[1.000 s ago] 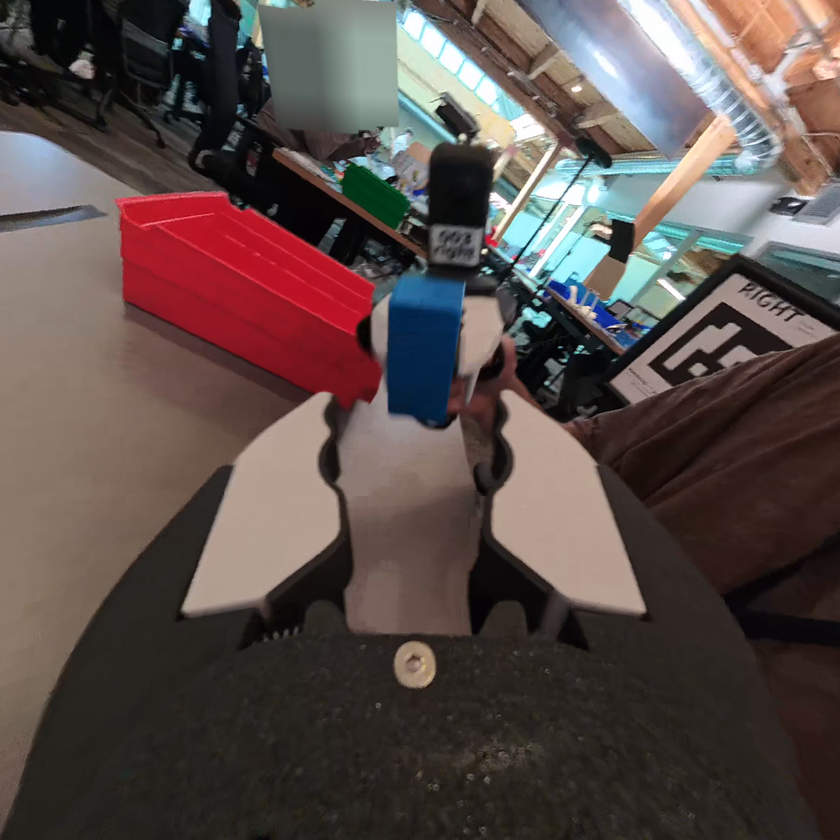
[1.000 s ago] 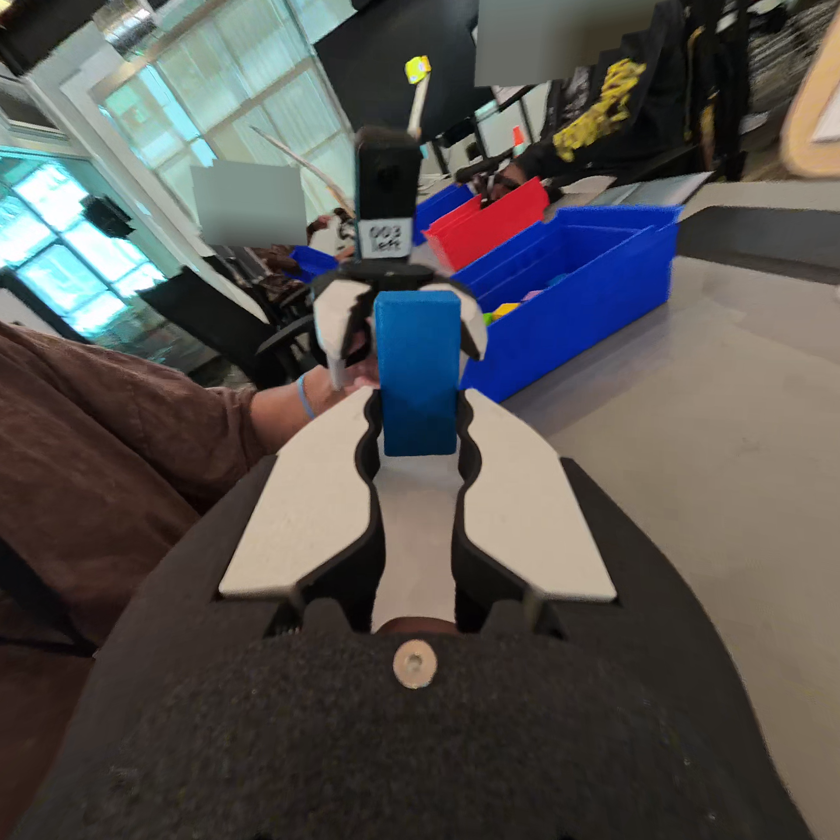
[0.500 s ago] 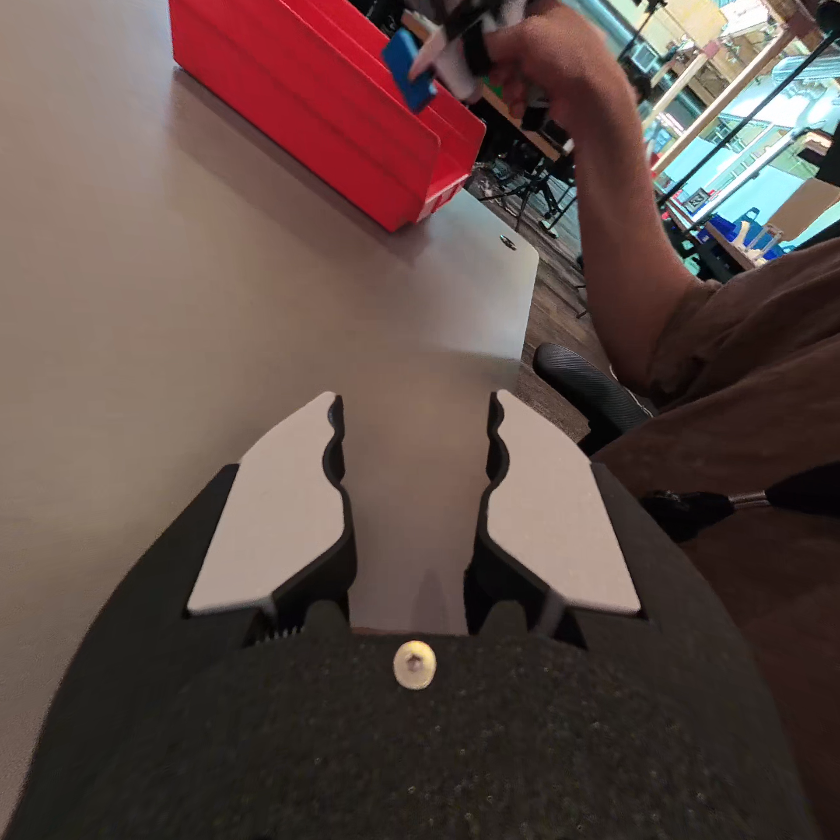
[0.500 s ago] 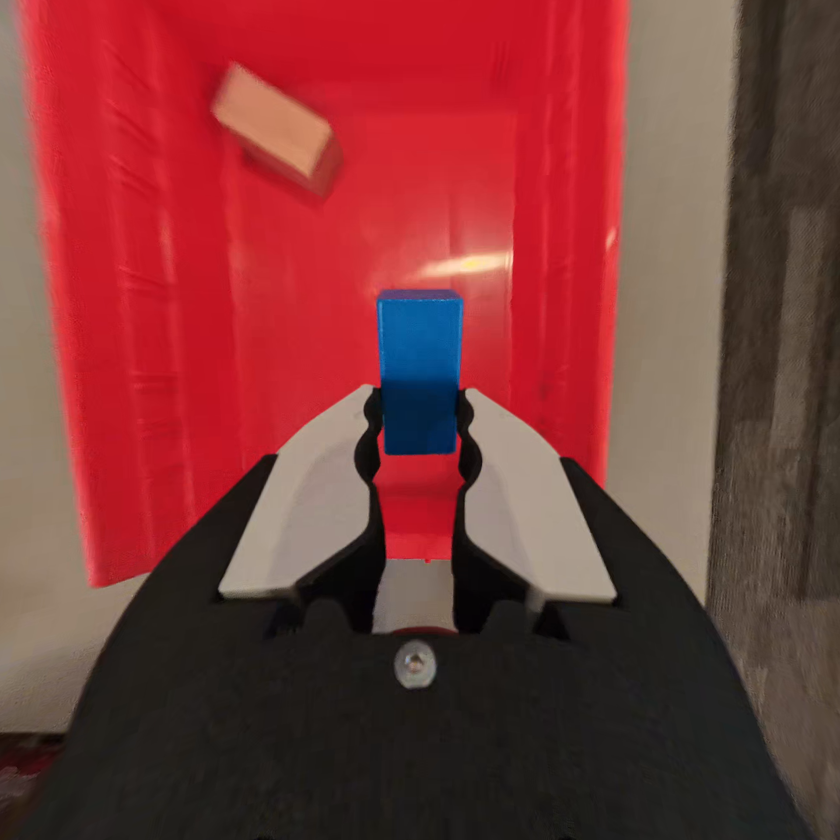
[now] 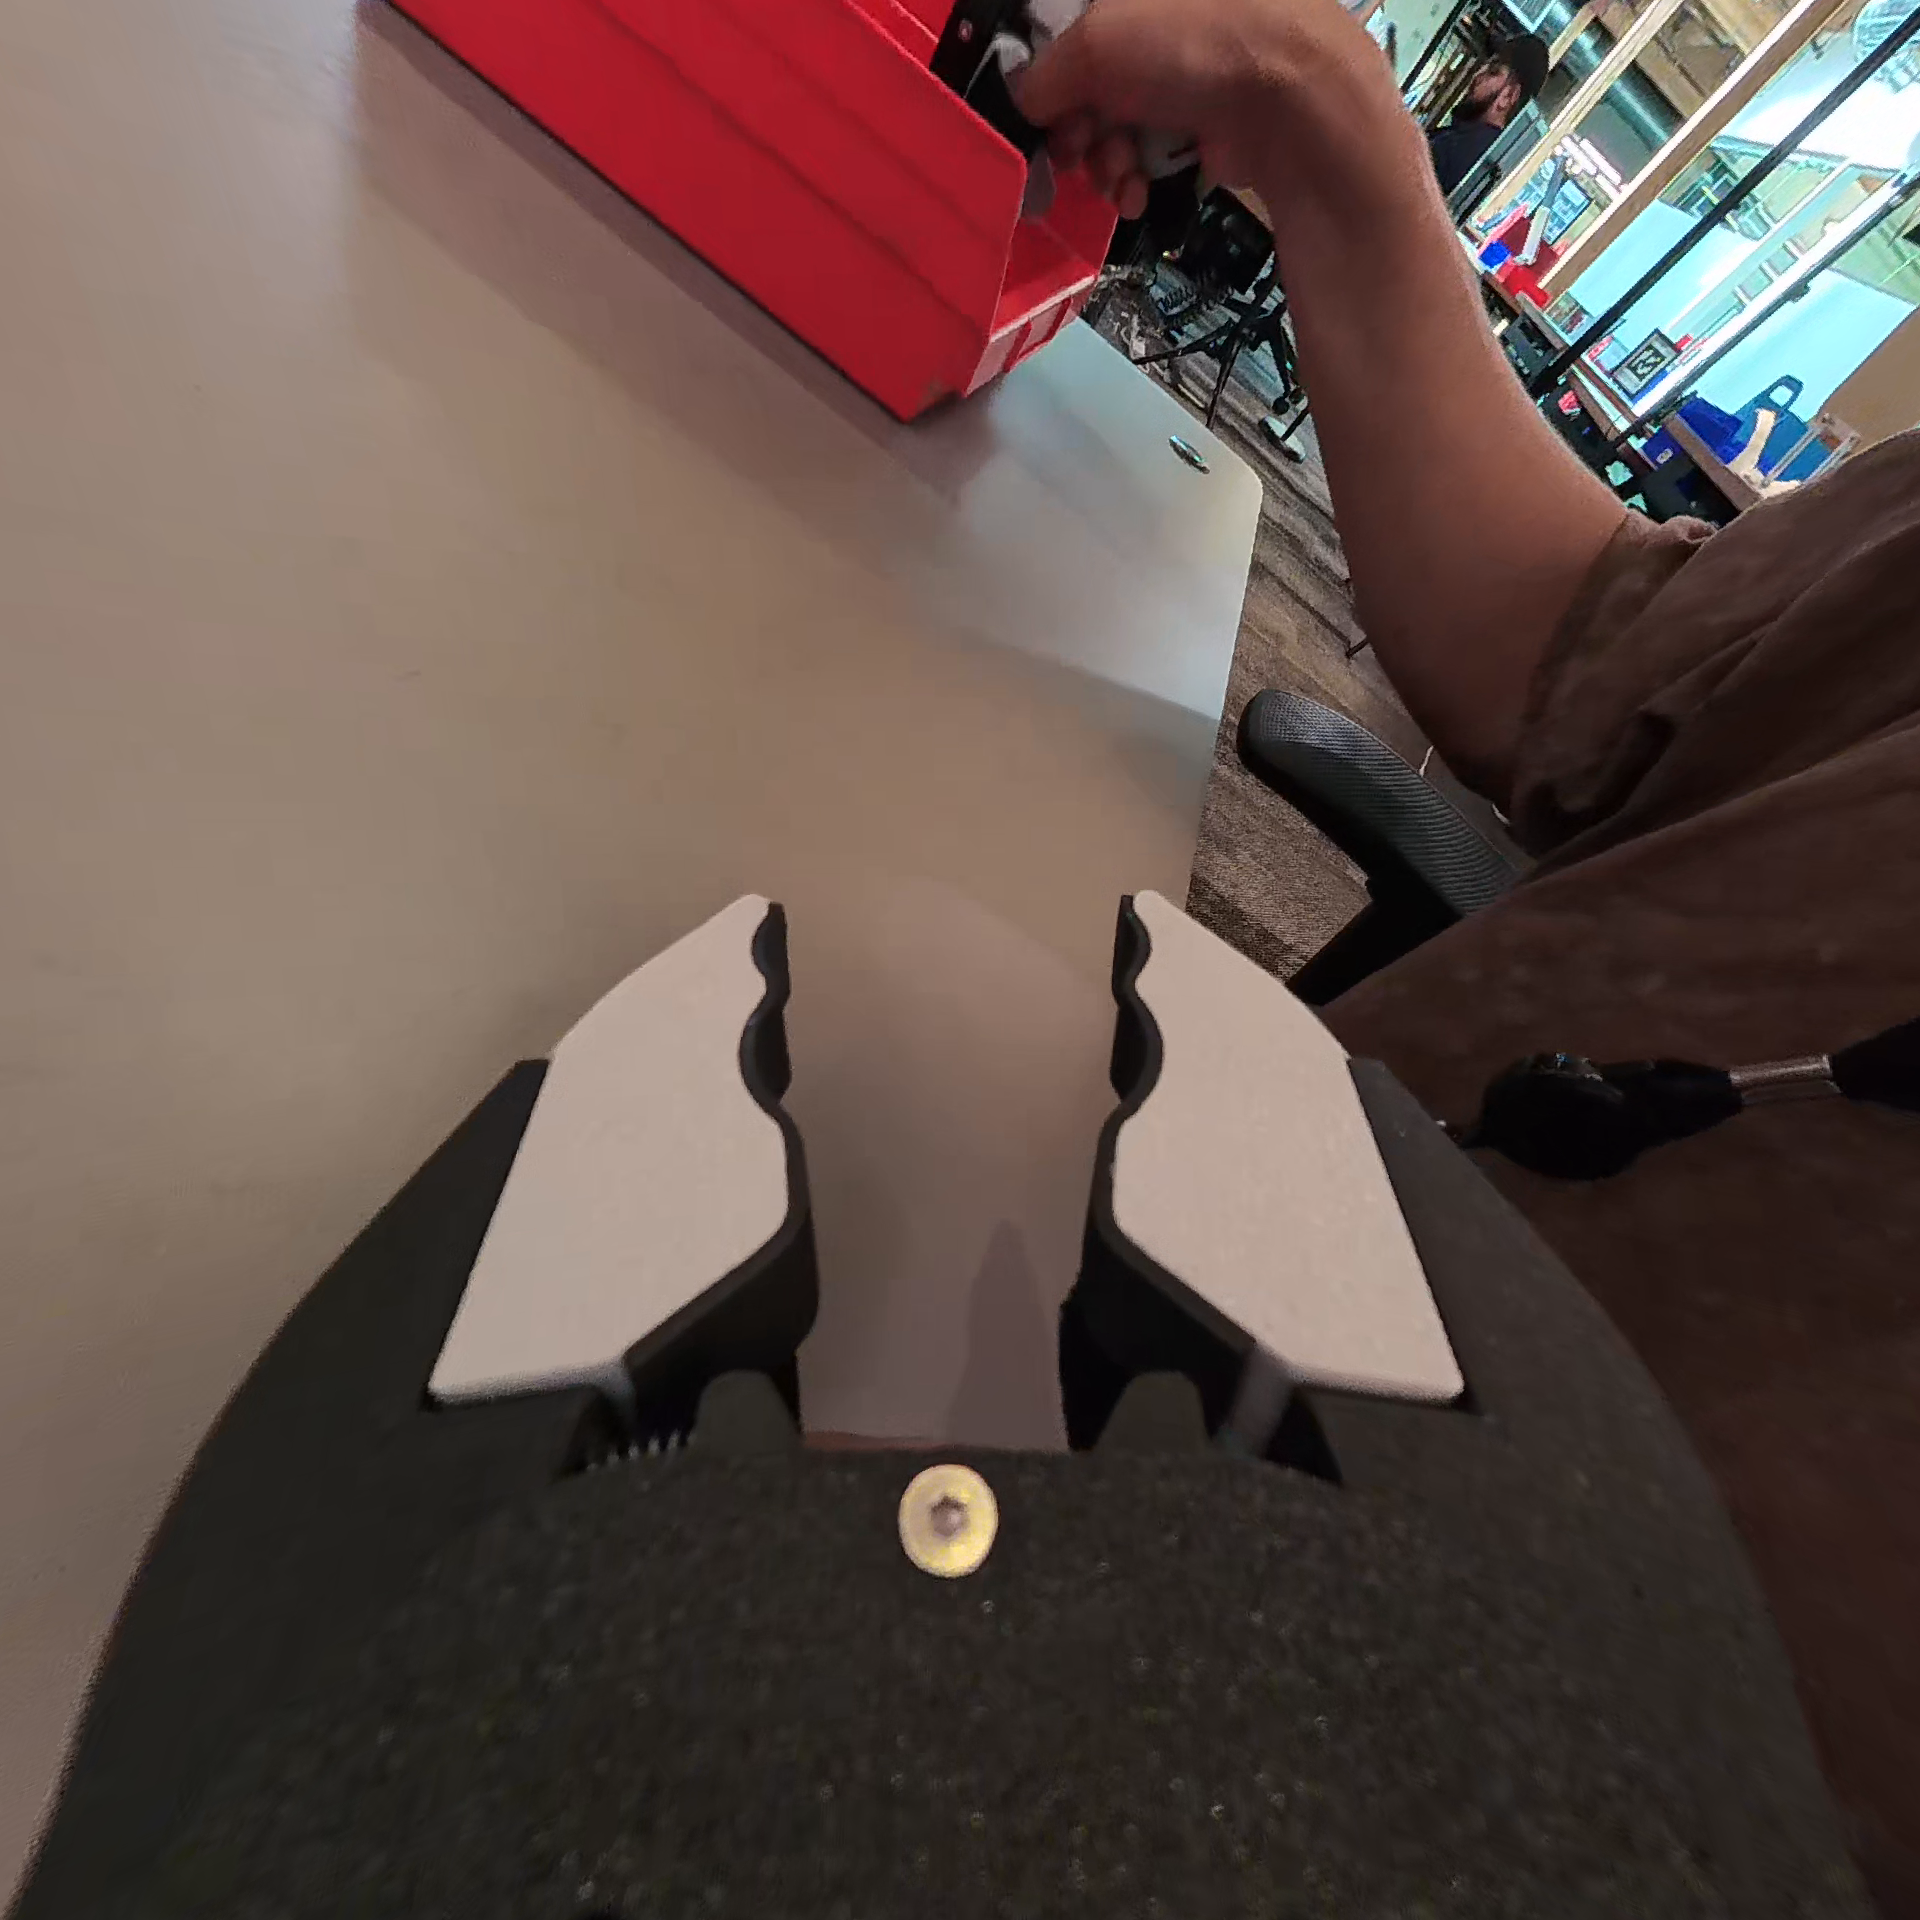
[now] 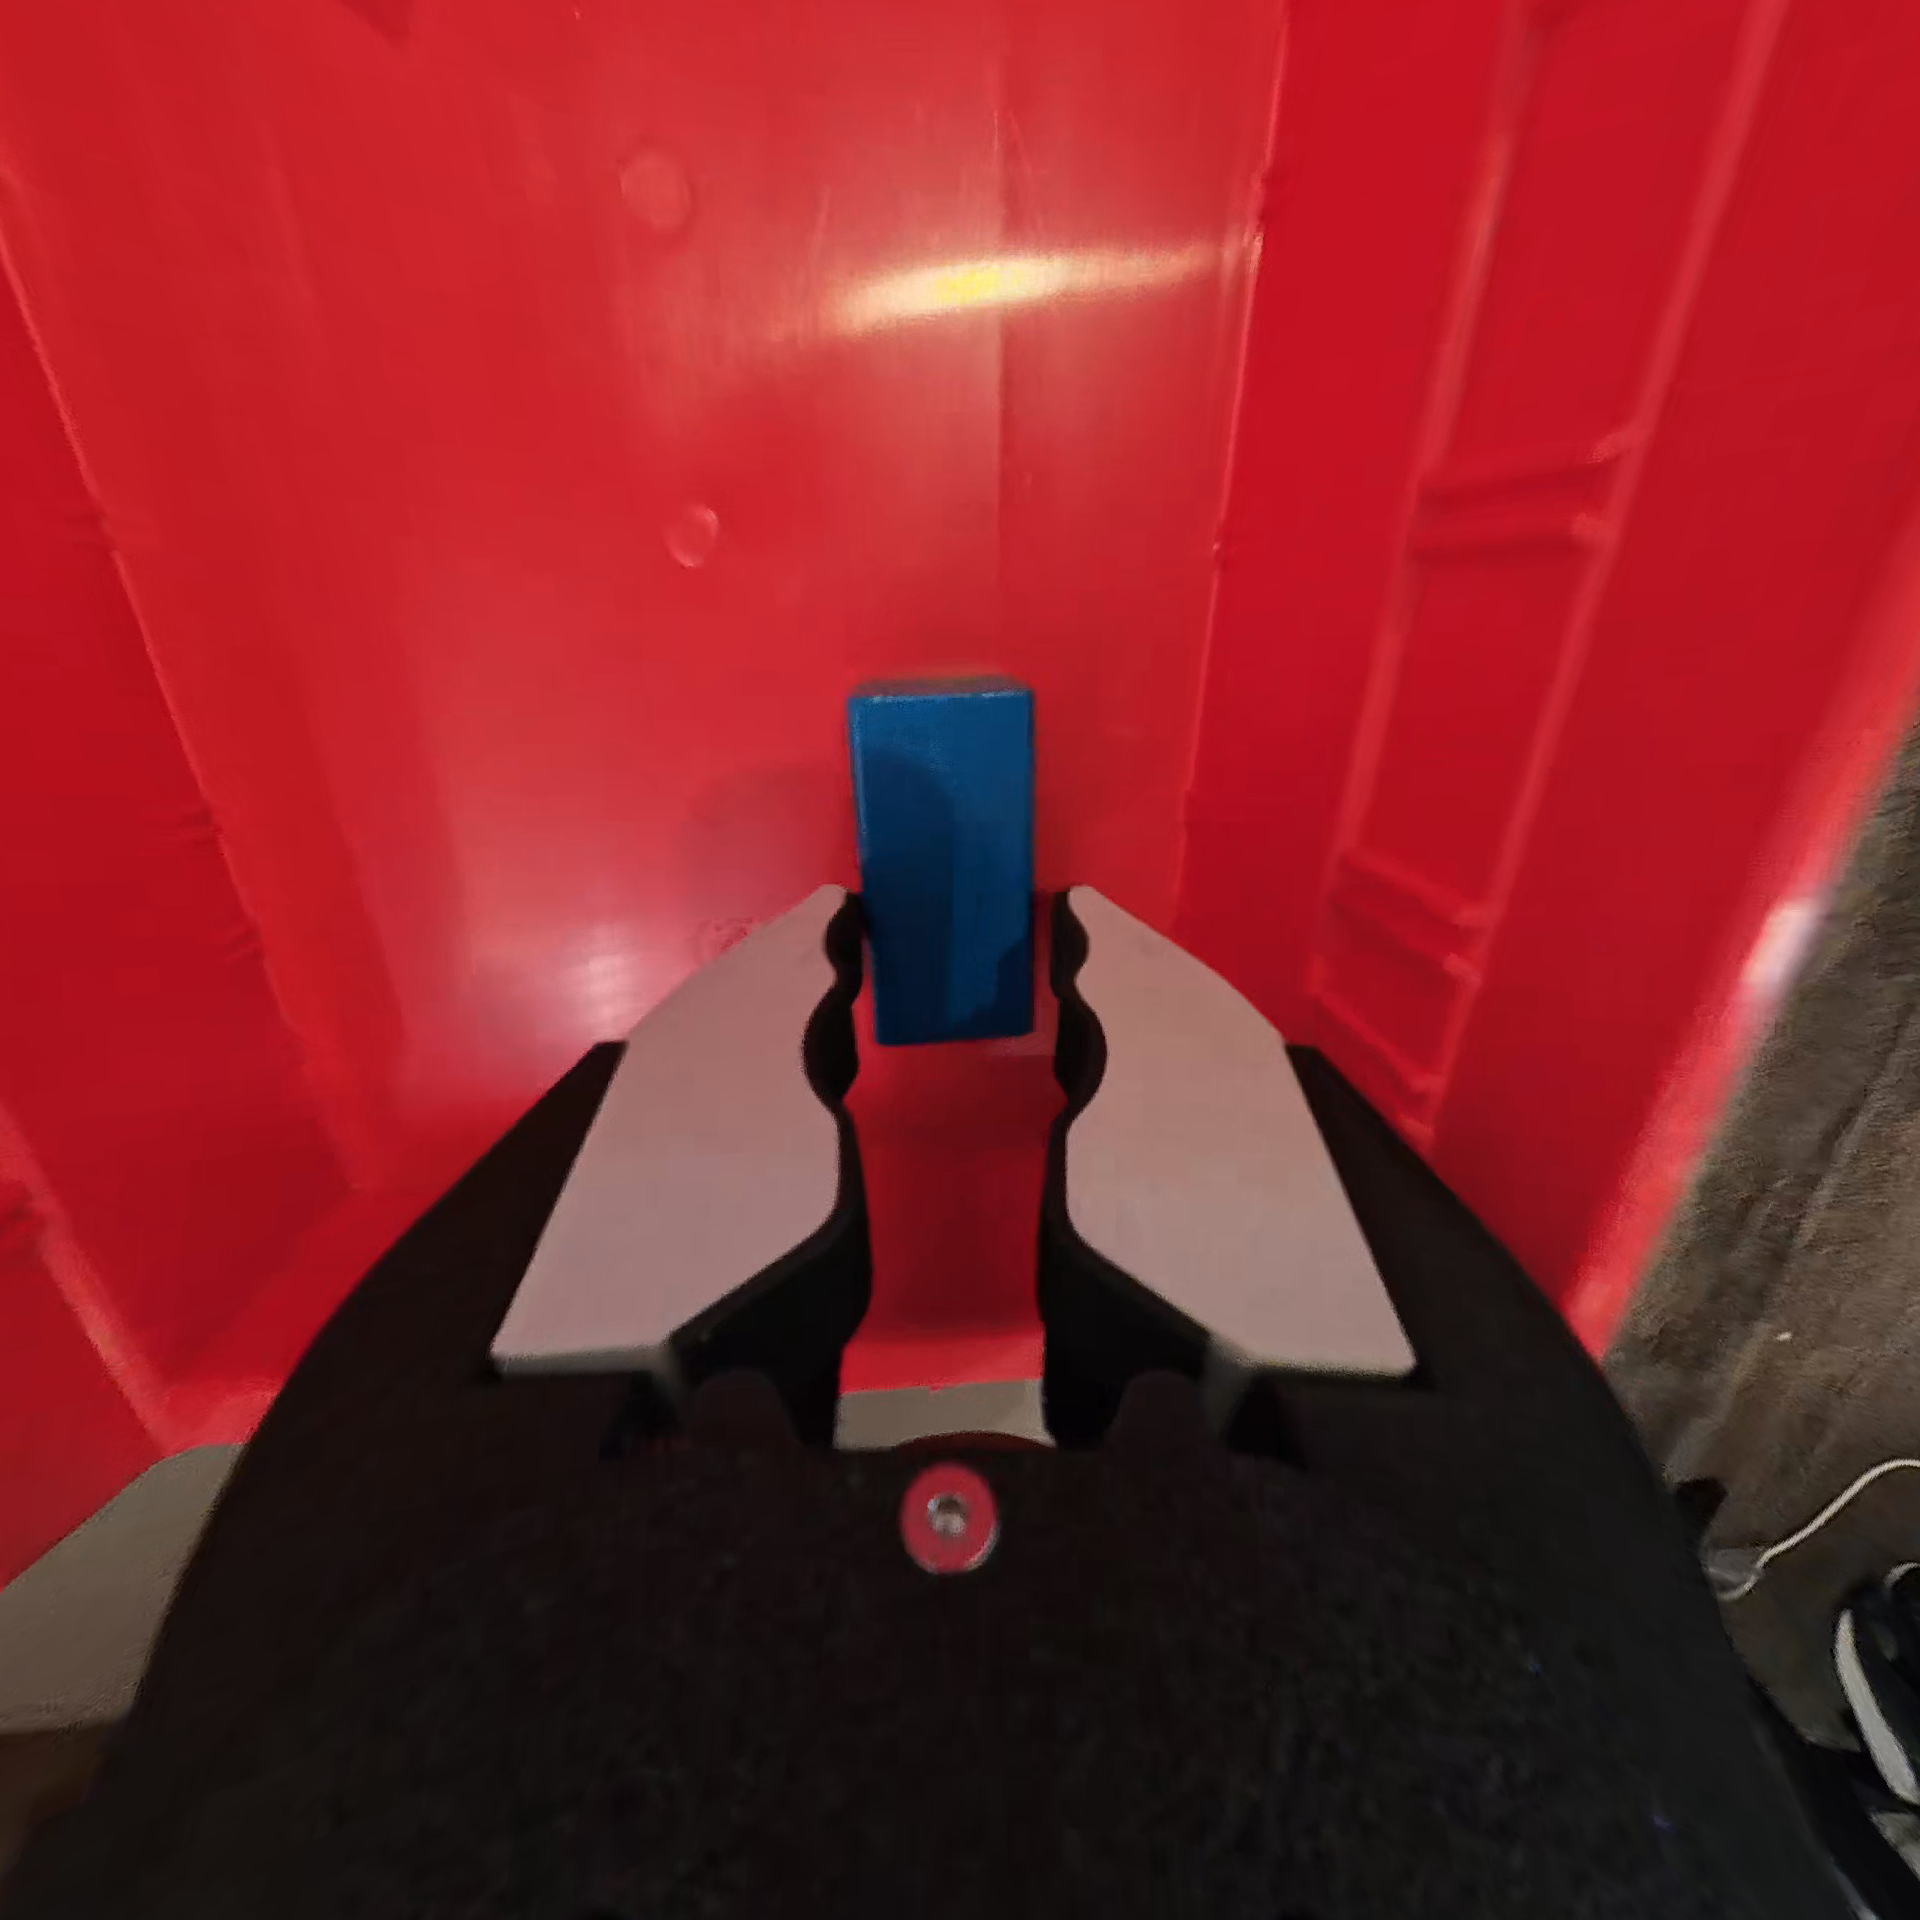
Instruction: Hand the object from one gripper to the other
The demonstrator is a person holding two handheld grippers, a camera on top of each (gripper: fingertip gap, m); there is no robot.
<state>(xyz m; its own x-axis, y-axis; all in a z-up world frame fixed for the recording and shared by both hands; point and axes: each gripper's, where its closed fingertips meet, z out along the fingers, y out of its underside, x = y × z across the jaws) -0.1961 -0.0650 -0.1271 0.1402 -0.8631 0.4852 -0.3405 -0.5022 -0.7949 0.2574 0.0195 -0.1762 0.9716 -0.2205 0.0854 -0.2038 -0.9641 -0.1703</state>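
- Left gripper (image 5: 951, 920): fingers spread wide, nothing between them, low over the grey table (image 5: 416, 644), bottom centre of frame.
- Right gripper (image 6: 948, 902): pointed down into the red bin (image 6: 468, 468); fingers flanking the blue block (image 6: 943, 862) at frame centre, slim gaps seemingly showing on both sides, so probably released.
- Red bin also upper centre in left view, a hand (image 5: 1195, 114) reaching in.

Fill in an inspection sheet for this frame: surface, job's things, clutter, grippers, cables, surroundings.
Surface: grey table, bare near the left gripper.
Job's things: blue block over the red bin floor.
Clutter: nothing seen.
Grippers: left gripper open, empty; right gripper around the block, jaws slightly parted, contact unclear.
Cables: thin white cable on the floor.
Surroundings: chair armrest, workshop shelving behind.
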